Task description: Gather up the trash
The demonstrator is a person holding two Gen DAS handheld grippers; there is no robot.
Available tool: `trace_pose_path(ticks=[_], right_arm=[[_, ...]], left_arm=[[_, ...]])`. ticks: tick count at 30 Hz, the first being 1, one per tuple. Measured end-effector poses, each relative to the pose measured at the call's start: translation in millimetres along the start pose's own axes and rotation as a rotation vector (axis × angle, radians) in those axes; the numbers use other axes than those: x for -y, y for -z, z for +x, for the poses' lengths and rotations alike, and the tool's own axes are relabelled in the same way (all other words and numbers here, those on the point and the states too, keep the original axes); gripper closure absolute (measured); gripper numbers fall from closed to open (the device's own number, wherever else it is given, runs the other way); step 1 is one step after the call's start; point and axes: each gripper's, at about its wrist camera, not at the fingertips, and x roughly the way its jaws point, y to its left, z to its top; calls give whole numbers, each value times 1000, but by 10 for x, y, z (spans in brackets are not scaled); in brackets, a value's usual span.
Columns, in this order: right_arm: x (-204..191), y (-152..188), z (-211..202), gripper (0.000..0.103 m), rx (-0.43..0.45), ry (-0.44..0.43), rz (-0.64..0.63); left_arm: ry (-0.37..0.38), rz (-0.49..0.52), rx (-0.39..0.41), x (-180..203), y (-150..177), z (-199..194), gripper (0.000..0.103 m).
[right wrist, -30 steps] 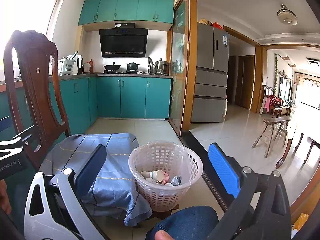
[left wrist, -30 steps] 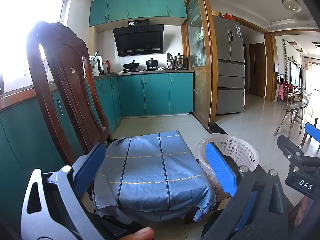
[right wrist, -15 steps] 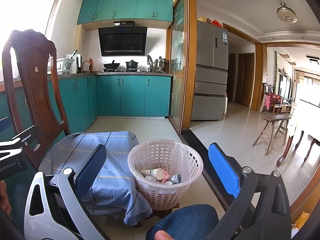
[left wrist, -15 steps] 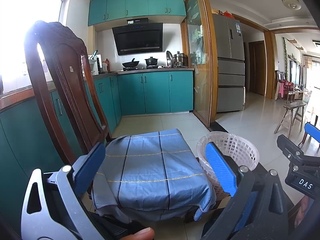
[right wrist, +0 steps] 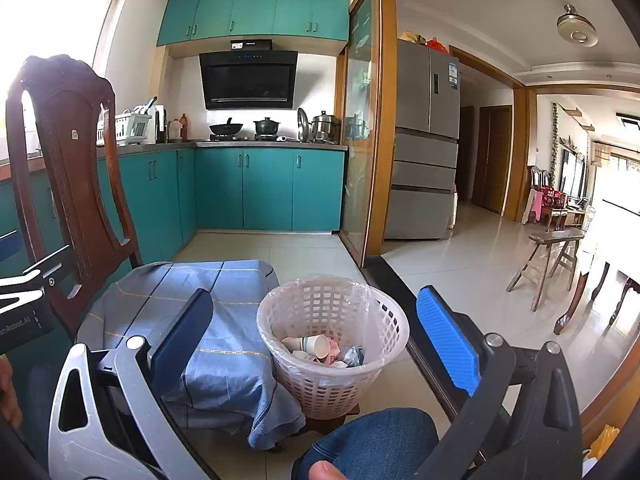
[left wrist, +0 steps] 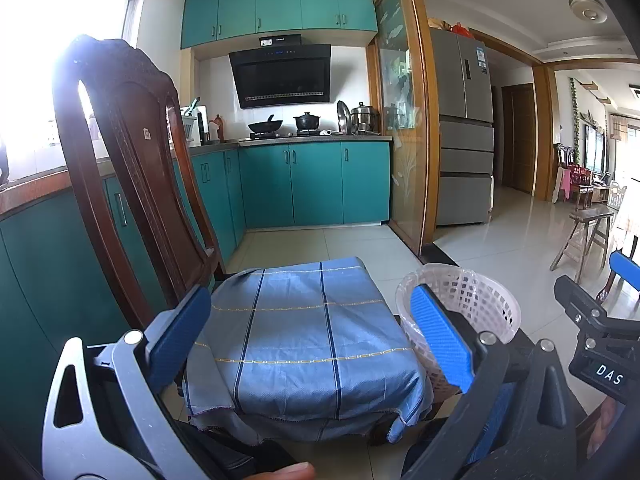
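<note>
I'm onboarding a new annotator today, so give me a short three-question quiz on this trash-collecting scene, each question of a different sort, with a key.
1. True or false: the white basket holds no trash.
2. What covers the chair seat? A) blue striped cloth B) newspaper C) bare wood
3. Fill in: the left gripper and right gripper both stand ____, holding nothing.

Key: 1 false, a paper cup and wrappers lie inside. 2 A. 3 open.
</note>
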Motion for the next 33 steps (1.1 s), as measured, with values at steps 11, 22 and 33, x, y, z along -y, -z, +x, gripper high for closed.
trace_pose_path(ticks=[11,22,33], right_arm=[[-8,-18,-6,3,-2,-3,-10],[-15,-19,8,3,-8,-2,-15],[13,21,82,3,-28,-4,-16]], left_arm=[[-1,-4,1,-17,-12,-13,3],[3,0,-1,-8,-9,-12,3],[8,27,12,57,9,14,3]])
